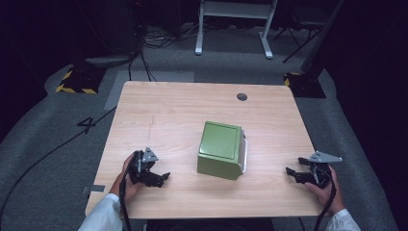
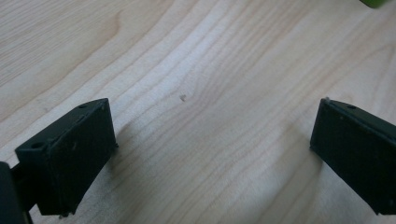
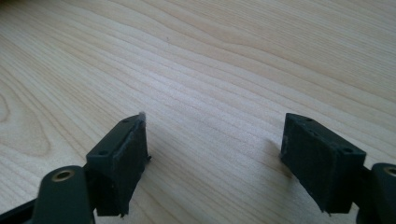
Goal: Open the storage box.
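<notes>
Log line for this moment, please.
left tongs: open, empty, left of green box | right tongs: open, empty, right of it | box: untouched on table

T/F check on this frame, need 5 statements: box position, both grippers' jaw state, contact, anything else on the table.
1. The green box stands on the table between the two grippers. True.
2. The left gripper is shut on the green box. False: its jaws are spread, with bare wood between them in the left gripper view, and it is apart from the box.
3. The right gripper is open. True: the right gripper view shows a wide gap between its jaws.
4. The green box lies tipped on its side with its lid off. False: it sits upright with its flat top closed.
5. A round dark grommet sits near the table's far edge. True.
</notes>
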A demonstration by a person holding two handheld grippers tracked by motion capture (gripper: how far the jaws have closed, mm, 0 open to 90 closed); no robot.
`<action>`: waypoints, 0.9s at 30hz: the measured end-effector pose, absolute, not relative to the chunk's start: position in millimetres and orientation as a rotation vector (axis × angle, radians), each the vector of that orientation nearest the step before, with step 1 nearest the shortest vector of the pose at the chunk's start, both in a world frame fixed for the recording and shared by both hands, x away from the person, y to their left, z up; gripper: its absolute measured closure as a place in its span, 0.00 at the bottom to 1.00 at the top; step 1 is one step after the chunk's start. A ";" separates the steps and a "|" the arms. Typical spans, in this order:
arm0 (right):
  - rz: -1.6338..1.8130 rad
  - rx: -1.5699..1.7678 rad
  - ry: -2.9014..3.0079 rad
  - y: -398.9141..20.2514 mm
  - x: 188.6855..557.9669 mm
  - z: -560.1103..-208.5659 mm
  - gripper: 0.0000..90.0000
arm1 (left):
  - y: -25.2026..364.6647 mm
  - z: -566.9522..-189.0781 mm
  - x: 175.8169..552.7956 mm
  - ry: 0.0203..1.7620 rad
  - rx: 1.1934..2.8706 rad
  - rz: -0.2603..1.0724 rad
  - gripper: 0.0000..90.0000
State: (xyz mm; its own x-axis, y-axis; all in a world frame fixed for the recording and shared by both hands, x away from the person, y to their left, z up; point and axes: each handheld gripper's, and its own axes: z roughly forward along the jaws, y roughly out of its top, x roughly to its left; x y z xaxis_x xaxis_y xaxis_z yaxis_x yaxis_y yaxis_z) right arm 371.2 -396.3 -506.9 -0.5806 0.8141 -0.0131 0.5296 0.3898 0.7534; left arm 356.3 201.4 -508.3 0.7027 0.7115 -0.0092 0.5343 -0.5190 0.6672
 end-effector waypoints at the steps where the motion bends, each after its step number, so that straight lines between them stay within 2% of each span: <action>1: 1.024 1.162 2.273 -396.3 371.3 -506.9 0.25 | 202.6 -508.3 355.8 0.932 2.255 0.347 0.00; 16: 0.978 1.134 2.244 -387.4 372.4 -504.8 0.24 | 205.8 -508.2 355.6 0.899 2.268 0.326 0.00; 27: 1.049 1.010 2.313 -351.8 379.4 -475.9 0.20 | 205.8 -508.2 355.6 0.899 2.268 0.326 0.00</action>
